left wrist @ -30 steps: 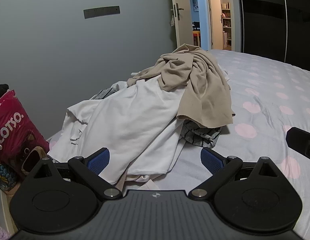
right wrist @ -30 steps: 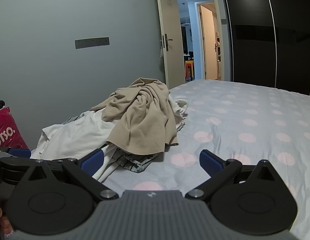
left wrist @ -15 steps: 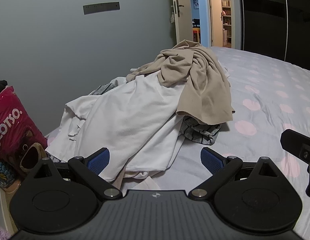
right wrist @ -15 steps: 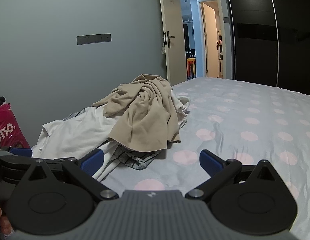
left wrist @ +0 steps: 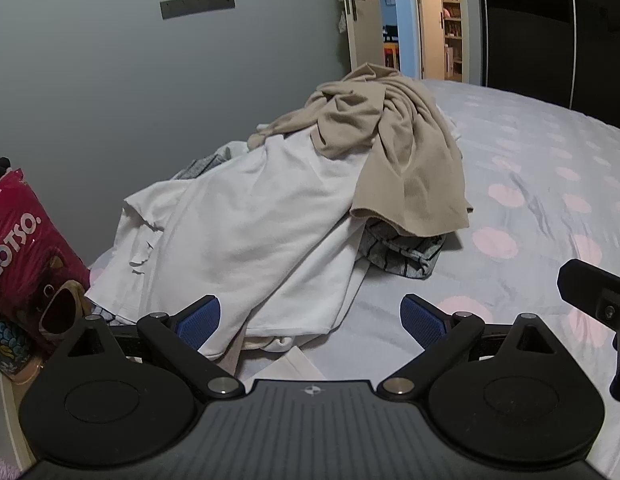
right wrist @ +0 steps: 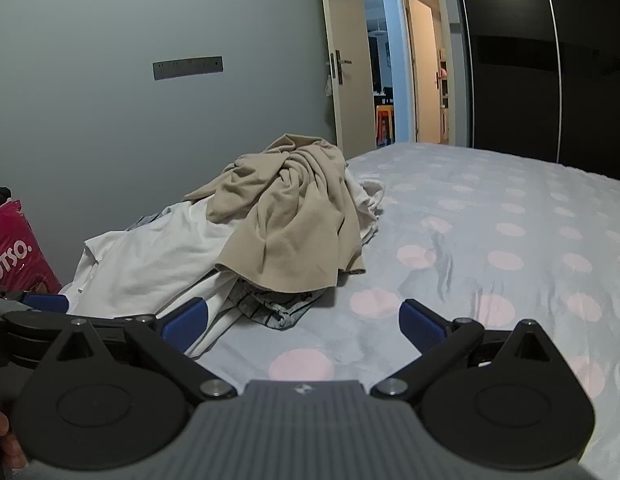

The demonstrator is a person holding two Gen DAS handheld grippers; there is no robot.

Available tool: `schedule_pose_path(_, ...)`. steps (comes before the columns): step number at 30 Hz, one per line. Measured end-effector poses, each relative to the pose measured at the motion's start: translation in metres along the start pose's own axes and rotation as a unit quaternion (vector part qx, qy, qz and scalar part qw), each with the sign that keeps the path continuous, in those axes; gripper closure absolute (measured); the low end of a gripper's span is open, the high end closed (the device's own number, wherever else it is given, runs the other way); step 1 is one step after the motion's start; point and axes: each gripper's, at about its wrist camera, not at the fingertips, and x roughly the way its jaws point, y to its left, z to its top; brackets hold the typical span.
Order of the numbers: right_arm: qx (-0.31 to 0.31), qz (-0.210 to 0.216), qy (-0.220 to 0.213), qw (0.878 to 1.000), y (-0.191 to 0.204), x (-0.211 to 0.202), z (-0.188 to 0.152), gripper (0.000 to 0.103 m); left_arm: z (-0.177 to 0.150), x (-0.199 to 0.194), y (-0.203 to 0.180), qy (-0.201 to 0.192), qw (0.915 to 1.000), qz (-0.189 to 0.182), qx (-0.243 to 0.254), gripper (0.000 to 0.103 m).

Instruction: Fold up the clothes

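Clothes pile (left wrist: 310,200) lay on bed (right wrist: 490,220), just ahead of left tool (left wrist: 310,316) and ahead-left of right tool (right wrist: 302,320). Both tools spread wide, holding nothing.

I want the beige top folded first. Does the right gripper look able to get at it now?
Probably yes: the beige top lies on top of the pile, nothing covers it, and the right gripper is open, with bare bedsheet beside the pile.

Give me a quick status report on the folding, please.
Left gripper and right gripper open, empty. Clothes pile unfolded on bed. Nothing blocking.
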Motion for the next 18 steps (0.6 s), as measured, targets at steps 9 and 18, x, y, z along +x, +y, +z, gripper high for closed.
schedule_pose_path(9,-0.017,0.007,0.009,1.0,0.001,0.036,0.018,0.001,0.026,0.03,0.0,0.022,0.9997,0.0,0.013,0.006)
schedule_pose_path(18,-0.052,0.033,0.022,0.998,0.013,0.114,0.057,0.025,0.079,0.101,0.016,0.045,0.9983,-0.018,0.033,0.033)
